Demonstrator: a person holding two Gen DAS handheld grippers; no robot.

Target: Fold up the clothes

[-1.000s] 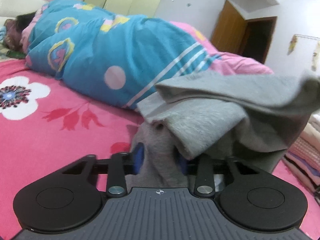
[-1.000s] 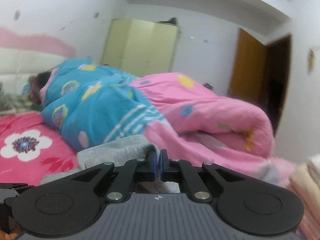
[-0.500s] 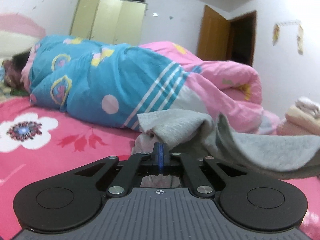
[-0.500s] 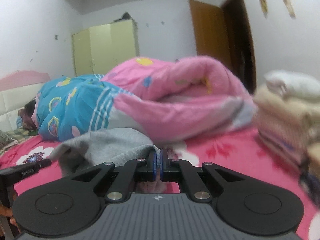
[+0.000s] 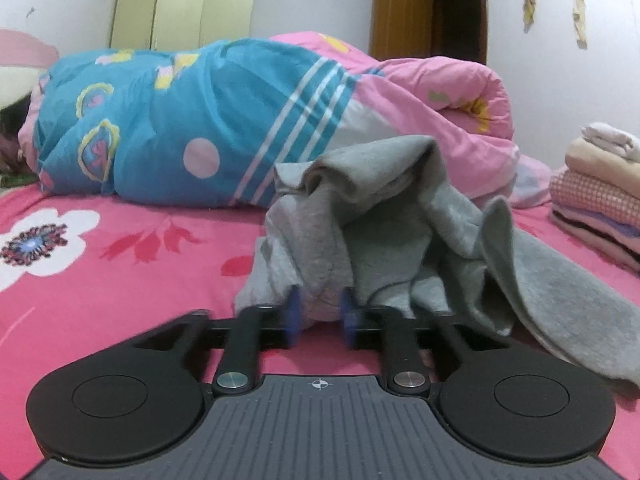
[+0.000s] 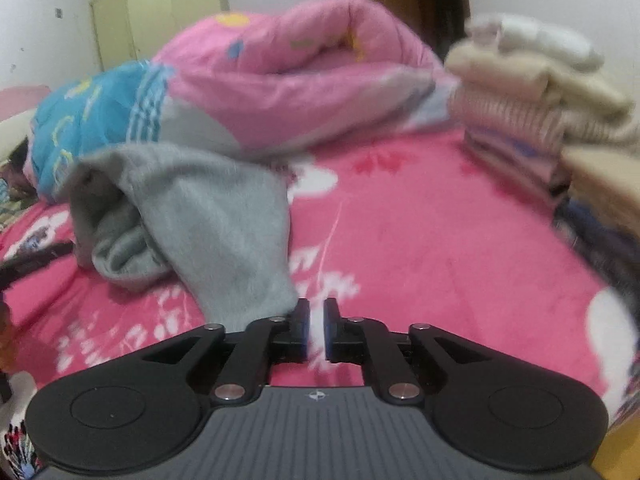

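Observation:
A grey garment (image 5: 392, 216) lies crumpled in a heap on the pink flowered bed sheet (image 5: 120, 280). My left gripper (image 5: 319, 314) is open, with a fold of the grey cloth lying loose between its blue pads. In the right wrist view the same grey garment (image 6: 208, 216) lies to the left, one end reaching just beside my right gripper (image 6: 316, 330). That gripper is slightly open with nothing between its pads; the sheet (image 6: 420, 240) shows through the gap.
A rolled blue and pink quilt (image 5: 224, 120) lies across the bed behind the garment. A stack of folded clothes (image 6: 532, 100) stands at the right edge of the bed. A wardrobe (image 5: 184, 4) and a brown door (image 5: 400, 12) are at the back wall.
Both grippers were shut half a second ago and are now open. The grey garment has dropped onto the sheet in a heap. The right gripper has swung right and down toward the bed.

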